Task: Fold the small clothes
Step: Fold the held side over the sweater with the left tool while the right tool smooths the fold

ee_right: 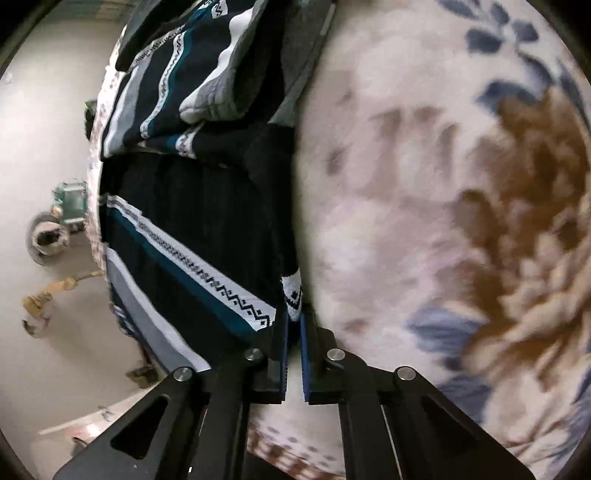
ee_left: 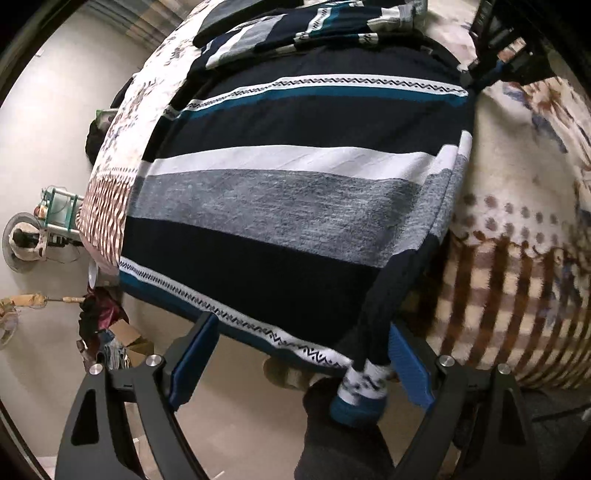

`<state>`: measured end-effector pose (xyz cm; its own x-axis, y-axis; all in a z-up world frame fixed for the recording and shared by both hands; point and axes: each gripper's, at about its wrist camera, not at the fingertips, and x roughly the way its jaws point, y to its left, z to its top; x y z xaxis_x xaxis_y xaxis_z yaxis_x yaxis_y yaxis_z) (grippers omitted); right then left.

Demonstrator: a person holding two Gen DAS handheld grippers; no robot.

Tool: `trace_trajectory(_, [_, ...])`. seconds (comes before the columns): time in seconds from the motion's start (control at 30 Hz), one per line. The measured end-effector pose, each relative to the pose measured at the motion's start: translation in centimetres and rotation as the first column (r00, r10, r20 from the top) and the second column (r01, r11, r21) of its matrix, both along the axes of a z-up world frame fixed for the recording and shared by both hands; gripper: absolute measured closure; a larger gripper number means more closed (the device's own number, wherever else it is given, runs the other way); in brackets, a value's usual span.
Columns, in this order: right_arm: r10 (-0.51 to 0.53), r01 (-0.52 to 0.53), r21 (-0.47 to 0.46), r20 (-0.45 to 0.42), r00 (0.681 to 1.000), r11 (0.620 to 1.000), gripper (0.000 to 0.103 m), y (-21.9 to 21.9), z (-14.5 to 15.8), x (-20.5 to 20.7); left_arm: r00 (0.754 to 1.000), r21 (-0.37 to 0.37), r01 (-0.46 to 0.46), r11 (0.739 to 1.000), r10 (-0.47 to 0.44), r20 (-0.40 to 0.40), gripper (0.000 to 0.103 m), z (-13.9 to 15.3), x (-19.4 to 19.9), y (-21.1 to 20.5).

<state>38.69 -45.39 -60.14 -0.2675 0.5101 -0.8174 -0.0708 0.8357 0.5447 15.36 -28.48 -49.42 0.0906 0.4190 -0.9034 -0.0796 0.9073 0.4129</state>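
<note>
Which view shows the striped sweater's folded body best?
The left wrist view: the striped sweater lies spread across the frame on the floral blanket, stripes clear. The right wrist view shows only its edge, with the right tongs shut on it.

Sweater [ee_left: 288, 192] spread flat on the blanket [ee_left: 517, 229], filling mid-frame in the left wrist view; 1 sleeve [ee_left: 373, 332] runs down its right edge, folded clothes [ee_left: 295, 29] behind it at top.
</note>
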Motion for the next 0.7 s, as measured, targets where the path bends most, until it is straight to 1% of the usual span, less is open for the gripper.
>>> trace_trajectory(0.1, [0.041, -0.041, -0.003, 0.01, 0.999, 0.999, 0.098, 0.5, 0.5, 0.1, 1.0, -0.012, -0.02, 1.0, 0.02, -0.002, 0.014, 0.1, 0.3, 1.0])
trace_trajectory(0.13, [0.048, -0.049, 0.015, 0.007, 0.999, 0.999, 0.098, 0.7, 0.7, 0.2, 1.0, -0.014, -0.027, 1.0, 0.027, -0.005, 0.014, 0.2, 0.5, 1.5])
trace_trajectory(0.2, [0.043, -0.041, 0.077, -0.024, 0.999, 0.996, 0.097, 1.0, 0.7, 0.4, 0.999, -0.041, -0.033, 0.999, 0.033, 0.003, 0.014, 0.7, 0.5, 2.1])
trace_trajectory(0.23, [0.035, -0.033, 0.08, -0.031, 0.999, 0.996, 0.097, 0.9, 0.6, 0.5, 0.999, -0.056, -0.033, 0.998, 0.033, 0.002, 0.014, 1.0, 0.4, 2.2])
trace_trajectory(0.27, [0.035, -0.028, 0.099, -0.069, 0.997, 0.995, 0.097, 0.9, 0.0, 0.6, 0.999, -0.068, -0.031, 0.997, 0.03, -0.011, 0.014, 1.1, 0.1, 2.2])
trace_trajectory(0.3, [0.031, -0.022, 0.101, -0.093, 0.995, 0.995, 0.097, 0.8, -0.4, 0.6, 0.999, -0.074, -0.026, 0.997, 0.024, -0.029, 0.014, 1.0, -0.4, 2.0])
trace_trajectory(0.37, [0.033, -0.025, 0.067, -0.118, 0.992, 0.997, 0.096, 0.5, -1.4, 0.6, 0.998, -0.084, -0.002, 0.996, -0.003, -0.06, 0.014, 0.6, -1.5, 1.2])
trace_trajectory(0.43, [0.052, -0.039, 0.08, -0.164, 0.985, 0.996, 0.095, 0.9, -2.0, 0.6, 0.996, -0.088, 0.035, 0.996, -0.042, -0.083, 0.014, 0.0, -2.3, 0.0])
trace_trajectory(0.5, [0.036, -0.023, 0.087, -0.157, 0.987, 0.996, 0.079, 0.7, -1.9, 0.8, 0.991, -0.082, 0.087, 0.993, -0.095, -0.09, 0.014, -1.1, -2.5, -1.3])
trace_trajectory(0.53, [0.022, -0.007, 0.099, -0.151, 0.988, 0.995, 0.062, 0.4, -1.6, 0.9, 0.988, -0.08, 0.115, 0.99, -0.122, -0.092, 0.014, -1.8, -2.3, -2.0])
trace_trajectory(0.57, [0.001, 0.015, 0.111, -0.137, 0.991, 0.994, 0.043, 0.2, -1.2, 1.2, 0.984, -0.079, 0.141, 0.987, -0.148, -0.102, 0.014, -2.6, -1.9, -3.0])
trace_trajectory(0.6, [-0.011, 0.026, 0.116, -0.125, 0.992, 0.993, 0.038, 0.1, -0.9, 1.5, 0.979, -0.081, 0.165, 0.983, -0.174, -0.111, 0.014, -3.5, -1.4, -3.9])
trace_trajectory(0.63, [-0.019, 0.031, 0.117, -0.103, 0.994, 0.993, 0.036, 0.1, -0.4, 1.9, 0.975, -0.082, 0.184, 0.98, -0.192, -0.112, 0.014, -4.3, -0.8, -4.6])
trace_trajectory(0.7, [-0.035, 0.043, 0.114, -0.071, 0.997, 0.993, 0.036, -0.2, 0.3, 2.5, 0.972, -0.082, 0.209, 0.975, -0.216, -0.097, 0.014, -5.8, 0.7, -5.8])
